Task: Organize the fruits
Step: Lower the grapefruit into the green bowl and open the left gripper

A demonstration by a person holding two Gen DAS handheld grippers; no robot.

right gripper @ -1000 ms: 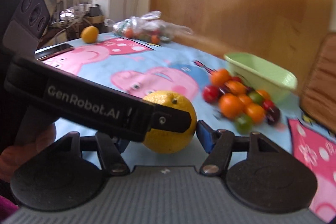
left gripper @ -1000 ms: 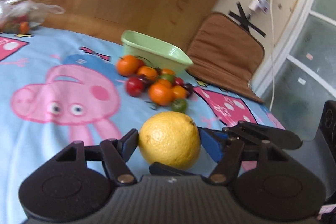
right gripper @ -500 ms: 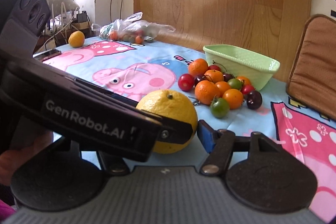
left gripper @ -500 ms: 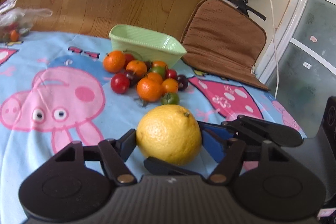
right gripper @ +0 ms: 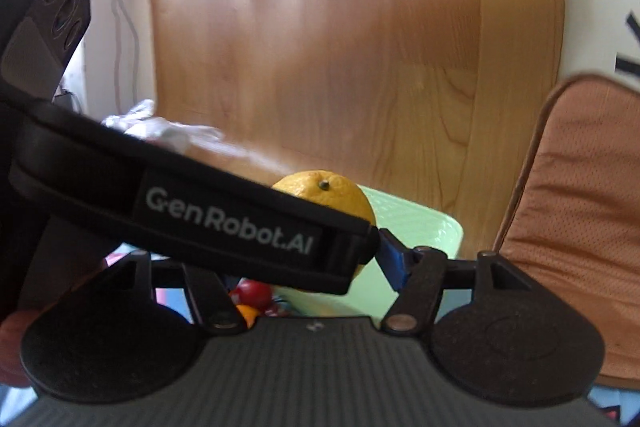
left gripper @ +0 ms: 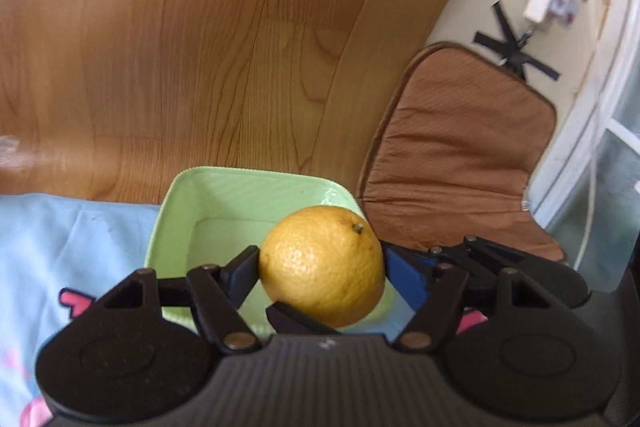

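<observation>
A large yellow citrus fruit (left gripper: 322, 265) is held between the fingers of my left gripper (left gripper: 320, 267), above the near right part of a pale green square bowl (left gripper: 208, 195). The bowl looks empty inside. In the right wrist view the same fruit (right gripper: 332, 195) shows above the green bowl (right gripper: 416, 223), partly hidden by the left gripper's black body. My right gripper (right gripper: 304, 259) sits close behind it; its blue right fingertip (right gripper: 394, 261) touches the fruit's side and its left finger is hidden. A few small red and orange fruits (right gripper: 254, 297) lie below.
A wooden panel (left gripper: 200, 47) stands behind the bowl. A brown cushion (left gripper: 460, 155) leans at the right. The bowl rests on a blue cartoon-print cloth (left gripper: 60, 239). A plastic bag (right gripper: 160, 131) lies at the back left.
Both grippers moved forward and up with the yellow fruit, from the cloth in front of the small-fruit pile to above the green bowl. The small fruits passed below the view.
</observation>
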